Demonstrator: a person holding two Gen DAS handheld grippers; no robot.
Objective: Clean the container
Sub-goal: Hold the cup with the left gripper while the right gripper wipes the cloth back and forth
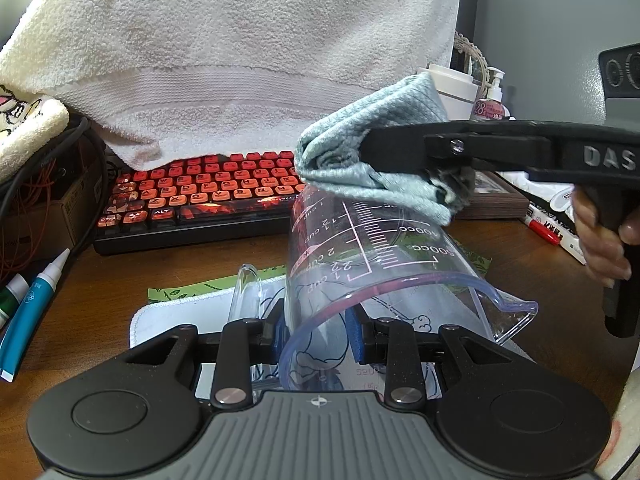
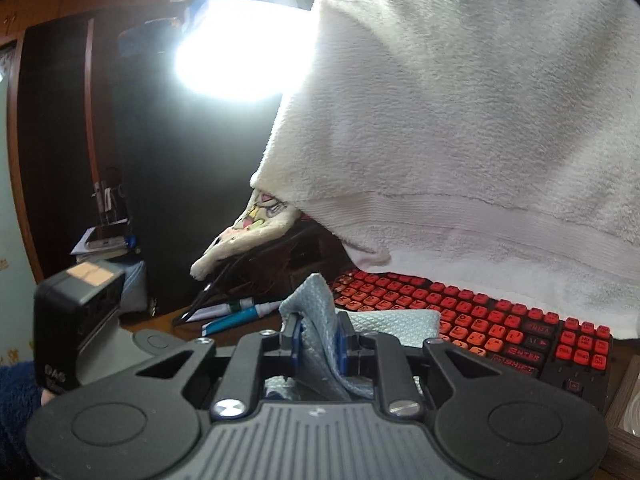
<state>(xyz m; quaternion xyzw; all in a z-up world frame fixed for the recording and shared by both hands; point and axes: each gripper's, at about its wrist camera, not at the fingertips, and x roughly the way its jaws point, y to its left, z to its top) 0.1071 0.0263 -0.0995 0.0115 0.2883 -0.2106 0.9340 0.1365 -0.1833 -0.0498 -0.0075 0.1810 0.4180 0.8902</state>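
A clear plastic measuring cup with printed scale marks lies tilted, base away from me and rim toward the camera. My left gripper is shut on the cup's wall near the rim, blue pads on either side. A folded teal cloth rests on the cup's far base end, held from the right by my right gripper. In the right wrist view the right gripper is shut on that cloth, which bunches up between its blue pads. A person's hand grips the right handle.
A red-keyed keyboard lies behind the cup under a hanging white towel. A white mat sits under the cup on the wooden desk. Tubes and cables lie at left; bottles and markers at right.
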